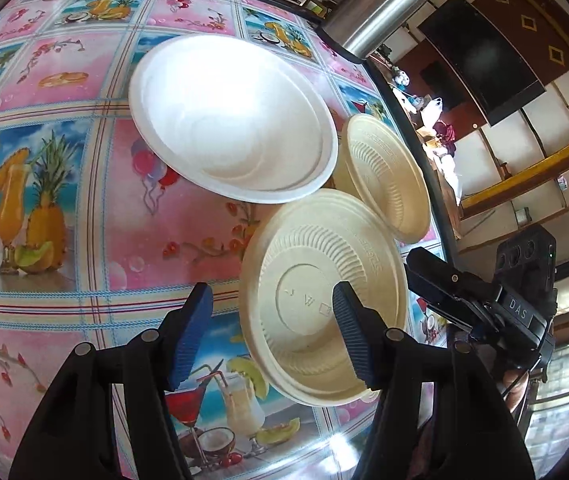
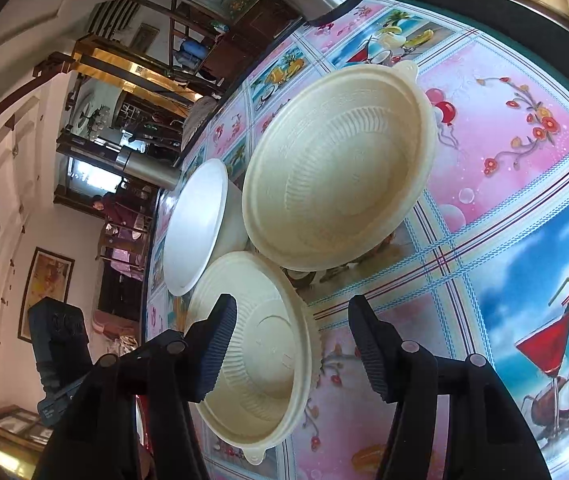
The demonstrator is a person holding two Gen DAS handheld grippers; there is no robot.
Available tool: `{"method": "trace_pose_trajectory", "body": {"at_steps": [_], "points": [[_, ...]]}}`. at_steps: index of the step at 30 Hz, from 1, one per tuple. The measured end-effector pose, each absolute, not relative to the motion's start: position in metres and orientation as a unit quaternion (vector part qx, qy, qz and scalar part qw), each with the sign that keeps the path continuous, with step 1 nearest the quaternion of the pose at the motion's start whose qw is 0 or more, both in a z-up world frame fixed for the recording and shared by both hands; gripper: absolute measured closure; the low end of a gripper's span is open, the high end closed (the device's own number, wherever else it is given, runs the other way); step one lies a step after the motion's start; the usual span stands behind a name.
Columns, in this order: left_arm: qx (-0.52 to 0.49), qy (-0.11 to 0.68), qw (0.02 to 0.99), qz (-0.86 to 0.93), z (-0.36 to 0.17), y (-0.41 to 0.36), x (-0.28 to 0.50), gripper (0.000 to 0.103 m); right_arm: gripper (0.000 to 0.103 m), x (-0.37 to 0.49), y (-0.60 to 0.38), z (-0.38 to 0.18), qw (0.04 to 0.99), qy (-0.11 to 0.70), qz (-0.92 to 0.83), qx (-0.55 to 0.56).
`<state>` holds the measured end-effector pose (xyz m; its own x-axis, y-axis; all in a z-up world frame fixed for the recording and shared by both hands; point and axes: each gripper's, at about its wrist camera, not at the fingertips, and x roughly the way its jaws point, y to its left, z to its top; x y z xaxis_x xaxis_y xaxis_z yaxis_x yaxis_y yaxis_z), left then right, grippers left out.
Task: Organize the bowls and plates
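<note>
Near bowl: a cream ribbed bowl (image 1: pixel 316 304) sits upright on the counter (image 1: pixel 84 208), closest to both claws.
Far bowl: a second cream ribbed bowl (image 1: pixel 384 176) stands just behind it, near the counter's edge.
White plate: a white plate (image 1: pixel 228 116) lies beside both bowls, its rim overlapping the near bowl's in the left wrist view.
Left claw: the left claw (image 1: pixel 272 336) is released, jaws apart, one blue pad in front of the near bowl.
Right claw: the right claw (image 2: pixel 292 344) is released, jaws wide, empty.
Counter: a glossy pink and blue cloth printed with cocktails, pineapples and balloons.
Flask: a steel flask (image 1: pixel 380 4) stands at the far edge.
Room: white panelled walls, a dark screen (image 1: pixel 480 60), wooden shelving.
</note>
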<state>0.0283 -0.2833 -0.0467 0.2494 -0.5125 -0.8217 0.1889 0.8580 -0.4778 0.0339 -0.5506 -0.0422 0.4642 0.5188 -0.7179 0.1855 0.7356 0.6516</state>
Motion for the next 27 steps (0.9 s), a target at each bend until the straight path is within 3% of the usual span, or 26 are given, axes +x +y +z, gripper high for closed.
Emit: {"method": "trace_pose_trajectory", "body": {"at_steps": [22, 27], "points": [[-0.171, 0.558, 0.767, -0.266, -0.046, -0.278, 0.025, 0.043, 0.047, 0.031, -0.551, -0.043, 0.77, 0.518, 0.128, 0.351], [-0.175, 0.559, 0.765, -0.269, -0.045, -0.278, 0.025, 0.043, 0.056, 0.03, -0.547, -0.043, 0.765, 0.522, 0.134, 0.352]]}}
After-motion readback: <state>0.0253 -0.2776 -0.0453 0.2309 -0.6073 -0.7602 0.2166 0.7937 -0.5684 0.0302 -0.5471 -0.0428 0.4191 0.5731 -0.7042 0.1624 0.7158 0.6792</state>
